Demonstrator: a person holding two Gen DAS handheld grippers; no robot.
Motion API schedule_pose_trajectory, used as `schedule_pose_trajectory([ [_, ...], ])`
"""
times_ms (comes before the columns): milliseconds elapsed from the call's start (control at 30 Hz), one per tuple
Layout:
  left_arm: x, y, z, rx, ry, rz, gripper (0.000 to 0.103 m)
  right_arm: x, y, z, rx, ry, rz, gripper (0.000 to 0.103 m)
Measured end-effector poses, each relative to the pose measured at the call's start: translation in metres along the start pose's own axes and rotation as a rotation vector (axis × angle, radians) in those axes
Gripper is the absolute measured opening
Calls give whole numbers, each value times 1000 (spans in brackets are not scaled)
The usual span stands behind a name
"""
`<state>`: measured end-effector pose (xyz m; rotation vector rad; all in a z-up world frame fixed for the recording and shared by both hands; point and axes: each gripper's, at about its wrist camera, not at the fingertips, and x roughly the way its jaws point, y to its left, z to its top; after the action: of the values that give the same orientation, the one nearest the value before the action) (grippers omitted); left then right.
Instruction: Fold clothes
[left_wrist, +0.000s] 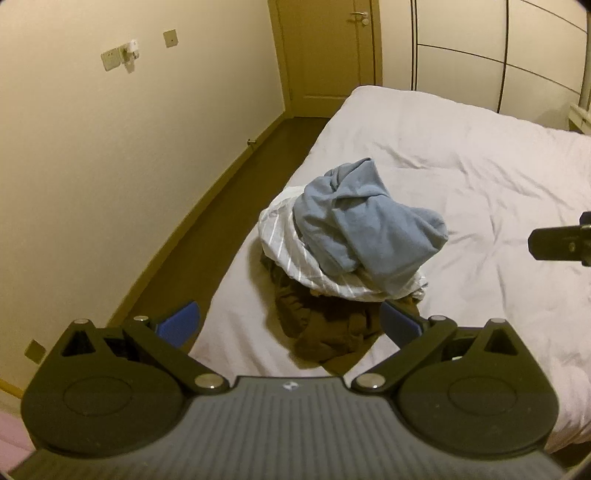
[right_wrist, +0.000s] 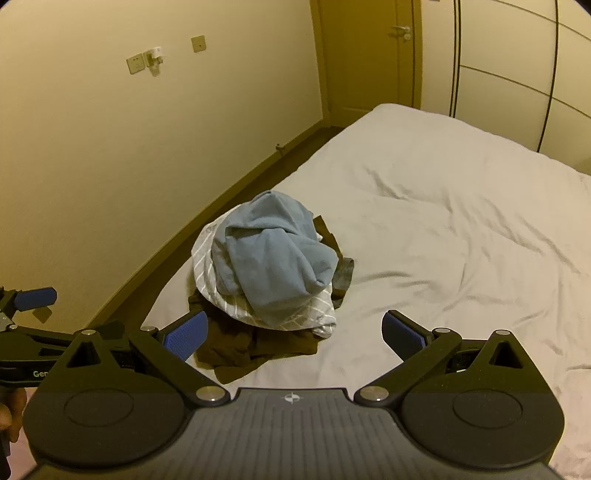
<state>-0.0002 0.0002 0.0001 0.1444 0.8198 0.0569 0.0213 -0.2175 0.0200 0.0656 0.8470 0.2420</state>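
We see the wide right part of the bed (right_wrist: 461, 229) lying bare, only wrinkled sheet, so a gripper can pass freely there. The one obstacle on the mattress is the heap of clothes (left_wrist: 354, 236) near its left edge: a blue garment (right_wrist: 269, 254) on top, a striped cloth (left_wrist: 280, 243) under it, a brown garment (right_wrist: 240, 347) spilling toward us. Between the bed and the wall (left_wrist: 110, 166) runs a narrow strip of dark floor (left_wrist: 221, 229), tight for passing. Our left gripper (left_wrist: 290, 325) and right gripper (right_wrist: 291, 332) hover spread wide above the near edge, close beside each other. The door (left_wrist: 328, 48) beyond stands closed.
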Motion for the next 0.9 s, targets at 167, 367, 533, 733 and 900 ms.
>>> schedule_pose_trajectory([
  [167,-4,5,-3,-24,-15,-21,102,0,-1,1,-8,-13,-10,103],
  [367,3,5,0,-30,12,-37,102,4,3,-4,-6,-12,-9,103],
  [533,10,-2,0,-10,17,-34,102,8,4,-2,-2,-2,-4,103],
  [733,10,4,-1,-39,22,-46,102,9,7,-3,-6,8,-6,103],
  [900,11,7,-2,-55,30,-64,102,9,11,-2,-15,13,-13,103],
])
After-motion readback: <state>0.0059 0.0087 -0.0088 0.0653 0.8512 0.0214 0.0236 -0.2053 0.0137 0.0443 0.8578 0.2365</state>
